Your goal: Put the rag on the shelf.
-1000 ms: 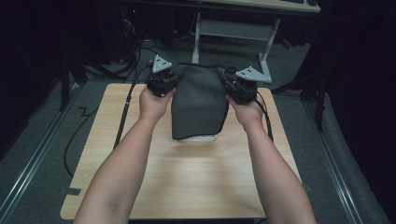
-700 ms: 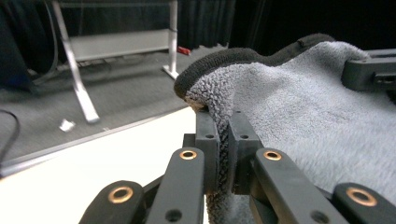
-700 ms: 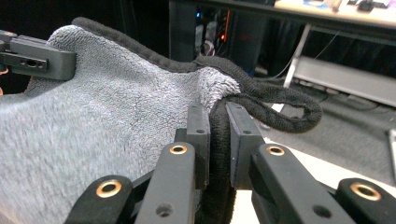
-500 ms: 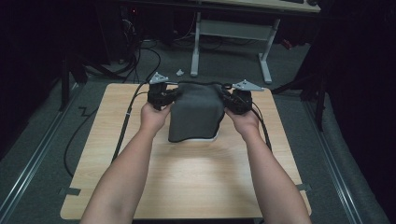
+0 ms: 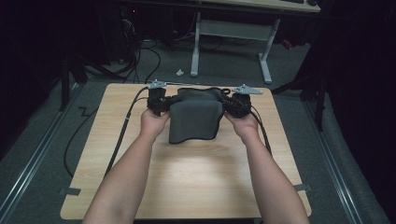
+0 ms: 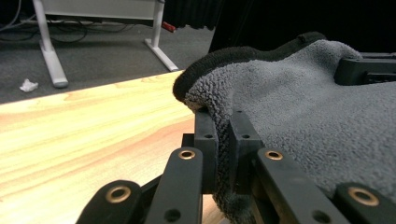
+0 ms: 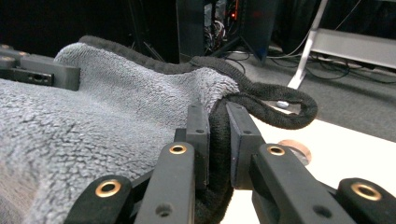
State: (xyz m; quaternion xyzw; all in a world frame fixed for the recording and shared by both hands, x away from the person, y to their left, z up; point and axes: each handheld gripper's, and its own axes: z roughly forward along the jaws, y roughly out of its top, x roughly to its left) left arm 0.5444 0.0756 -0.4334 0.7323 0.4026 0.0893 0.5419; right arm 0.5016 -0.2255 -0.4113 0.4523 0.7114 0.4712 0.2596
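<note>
A dark grey terry towel (image 5: 194, 119) with a black hem hangs between my two grippers over the far half of the wooden table (image 5: 187, 182). My left gripper (image 5: 163, 105) is shut on the towel's left corner; in the left gripper view the fluffy cloth (image 6: 299, 112) is pinched between the jaws of the left gripper (image 6: 223, 140). My right gripper (image 5: 232, 105) is shut on the right corner. The right gripper view shows the hem (image 7: 275, 109) looping out of the closed jaws of the right gripper (image 7: 217, 140). The towel's lower edge drapes onto the tabletop.
Black cables (image 5: 123, 130) trail from both grippers across the table. A white desk frame (image 5: 233, 42) stands on the grey floor beyond the far edge. A small round copper-coloured thing (image 7: 294, 149) lies on the table near the right gripper. Bare wood (image 5: 196, 186) lies between my forearms.
Both hands have sunk toward the table with the towel held between them. The towel, which hung long and high, now sags lower with its bottom edge on the wood.
</note>
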